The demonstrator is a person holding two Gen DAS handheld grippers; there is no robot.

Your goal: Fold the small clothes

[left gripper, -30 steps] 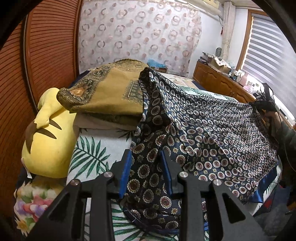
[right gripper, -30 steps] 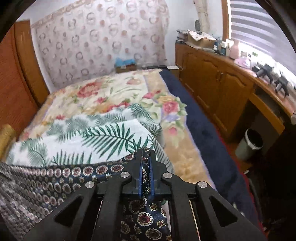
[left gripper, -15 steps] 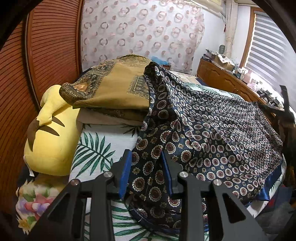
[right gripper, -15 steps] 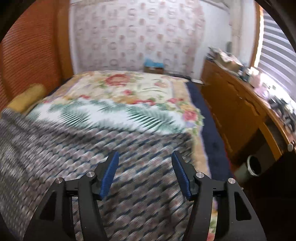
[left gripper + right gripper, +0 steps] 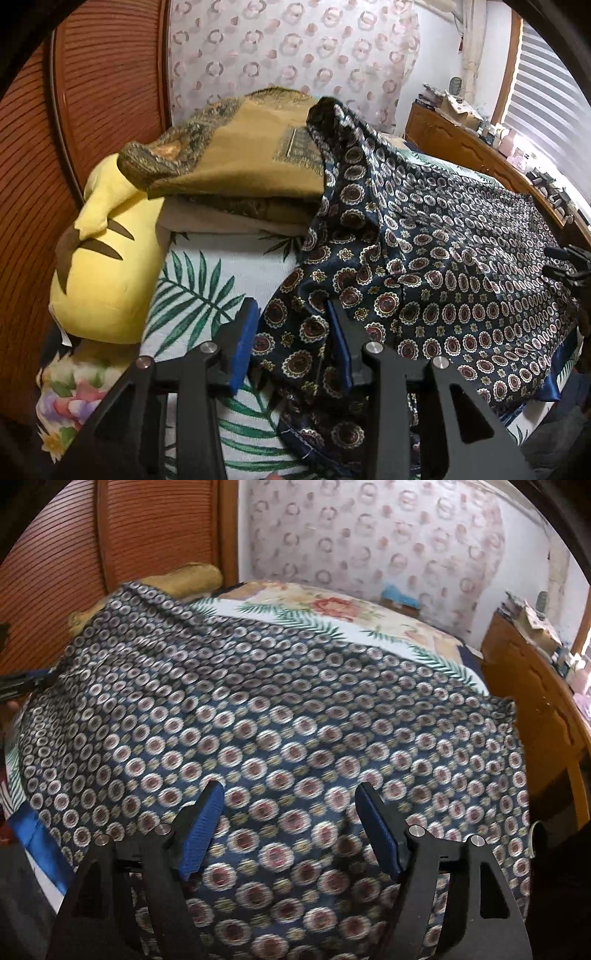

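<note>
A navy cloth [image 5: 461, 266] printed with round medallions lies spread over the fern-print bed cover [image 5: 195, 295]. Its far corner rests up on a folded ochre cloth [image 5: 251, 147]. My left gripper [image 5: 291, 306] sits at the cloth's near left corner. Its jaws are opening, and a loose bunch of the cloth lies between the blue pads. In the right wrist view the same cloth [image 5: 277, 709] fills the frame, blurred. My right gripper [image 5: 291, 786] hovers over it with jaws opening wide and gripping nothing. It also shows at the left view's right edge [image 5: 565, 262].
A yellow plush cushion [image 5: 103, 266] lies left of the ochre stack, against the wooden headboard [image 5: 103, 92]. A wooden cabinet [image 5: 535, 709] runs along the bed's right side. The cloth's blue satin border [image 5: 33, 838] hangs at the bed's near edge.
The right gripper let go of the cloth's corner, opened wide and swung left over the cloth. The cloth sank flat onto the bed. The left jaws widened slightly.
</note>
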